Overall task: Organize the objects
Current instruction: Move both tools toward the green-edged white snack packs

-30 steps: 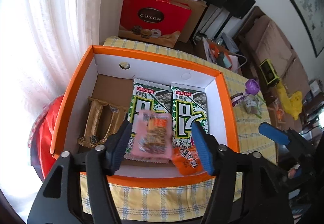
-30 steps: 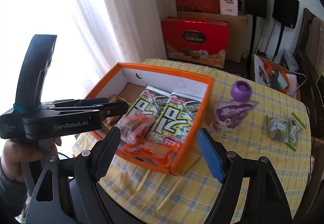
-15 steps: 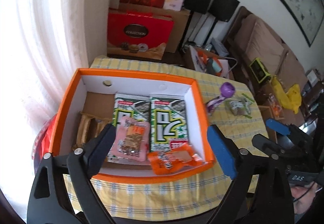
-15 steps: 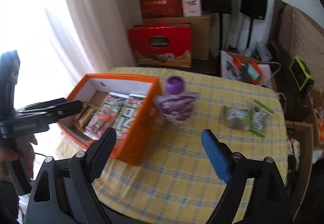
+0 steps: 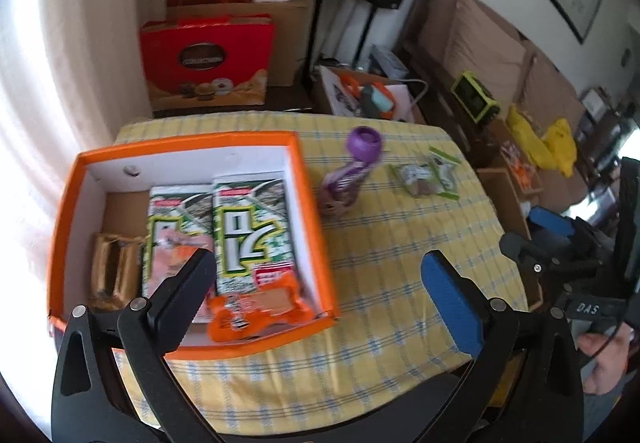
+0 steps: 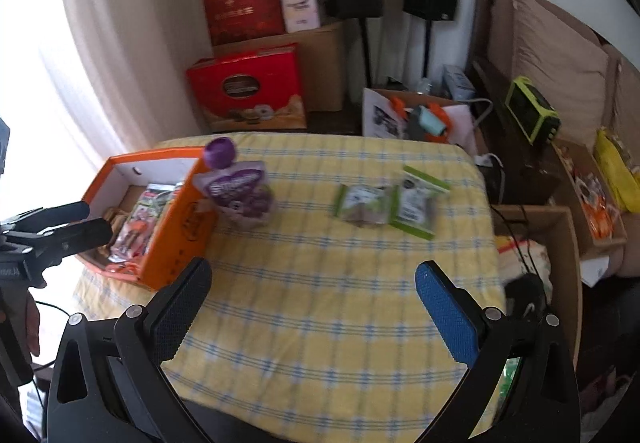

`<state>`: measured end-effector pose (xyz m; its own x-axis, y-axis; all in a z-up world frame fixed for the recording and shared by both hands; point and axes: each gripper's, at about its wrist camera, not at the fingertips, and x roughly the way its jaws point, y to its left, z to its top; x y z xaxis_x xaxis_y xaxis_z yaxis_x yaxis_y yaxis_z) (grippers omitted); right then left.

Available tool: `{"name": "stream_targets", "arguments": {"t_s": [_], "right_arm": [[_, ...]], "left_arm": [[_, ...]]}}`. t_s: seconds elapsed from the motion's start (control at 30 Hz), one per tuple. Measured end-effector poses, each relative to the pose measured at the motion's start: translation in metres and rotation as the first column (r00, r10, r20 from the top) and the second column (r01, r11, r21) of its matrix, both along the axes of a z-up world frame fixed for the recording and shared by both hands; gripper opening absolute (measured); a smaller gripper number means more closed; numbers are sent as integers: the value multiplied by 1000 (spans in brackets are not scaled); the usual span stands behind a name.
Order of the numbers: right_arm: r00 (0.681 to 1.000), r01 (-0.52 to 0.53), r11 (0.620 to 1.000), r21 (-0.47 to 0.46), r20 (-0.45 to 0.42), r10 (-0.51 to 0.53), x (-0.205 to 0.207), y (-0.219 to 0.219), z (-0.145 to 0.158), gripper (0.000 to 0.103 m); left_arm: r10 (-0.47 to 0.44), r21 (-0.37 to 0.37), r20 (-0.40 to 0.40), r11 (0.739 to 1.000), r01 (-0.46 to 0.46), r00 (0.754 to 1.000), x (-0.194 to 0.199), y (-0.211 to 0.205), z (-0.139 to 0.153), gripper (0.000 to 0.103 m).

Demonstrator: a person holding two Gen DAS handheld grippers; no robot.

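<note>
Gaping empty, jaws just opened, both the left gripper [image 5: 316,283] and right gripper [image 6: 312,293] overhang yellow checked tablecloth [image 6: 320,283]; purple capped pouch [image 6: 240,189] ahead, orange cardboard box [image 5: 316,219] left.

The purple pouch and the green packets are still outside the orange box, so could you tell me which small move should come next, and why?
Probably move the right gripper, open and empty, toward the purple pouch: it stands beside the orange box, nearer than the green packets.

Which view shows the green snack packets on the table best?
The right wrist view: the green snack packets lie near the middle of the picture, large enough to tell two overlapping wrappers with green edges. In the left wrist view the same packets sit farther off toward the right, smaller and blurred, beyond the purple pouch.
</note>
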<state>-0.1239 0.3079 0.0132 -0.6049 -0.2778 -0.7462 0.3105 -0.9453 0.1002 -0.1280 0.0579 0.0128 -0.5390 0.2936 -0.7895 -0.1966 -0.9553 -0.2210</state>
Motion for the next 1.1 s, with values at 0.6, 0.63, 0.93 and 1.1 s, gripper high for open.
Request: {"name": "stream_targets", "arguments": {"t_s": [0.6,0.63,0.93,1.1], "right_arm": [[983,177,983,-57,54,-174,-15,80,-14,102],[982,183,981,-59,57,-179,-18,83,-14,101],[979,195,977,-82,77,-188,-49,88,-24,91],[985,155,982,-107,97,-145,-70,73,-30,85]], "left_arm": [[-124,-25,44,992,125,991,-6,86,-25,103],[-128,-26,41,991,129,991,-6,89,-26,103],[-130,-9,39,991,130,991,-15,105,-39,103],[-132,-11,54,991,133,990,-17,109,-47,103]]}}
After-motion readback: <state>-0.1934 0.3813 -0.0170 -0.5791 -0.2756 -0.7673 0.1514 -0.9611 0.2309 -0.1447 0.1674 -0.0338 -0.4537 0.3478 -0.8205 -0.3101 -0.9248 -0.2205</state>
